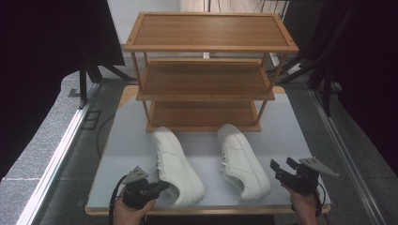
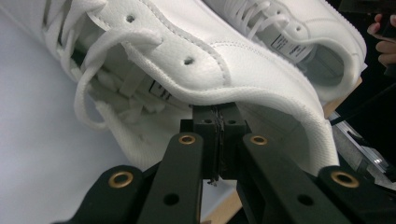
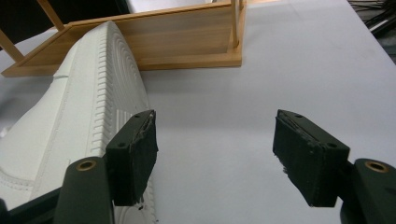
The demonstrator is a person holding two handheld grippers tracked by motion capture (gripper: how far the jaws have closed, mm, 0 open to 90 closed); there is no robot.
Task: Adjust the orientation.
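White leather fills the space above the left gripper (image 2: 218,122), whose jaws are clamped together on the padded collar of the left shoe (image 1: 177,165) at its heel end. The right gripper (image 3: 215,156) hovers with its jaws wide apart and nothing between them. The right shoe (image 3: 79,126) lies just beside its left jaw, and the wooden rack (image 3: 187,39) stands beyond.

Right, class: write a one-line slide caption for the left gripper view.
Left gripper, jaws shut on the padded collar of a white leather sneaker.
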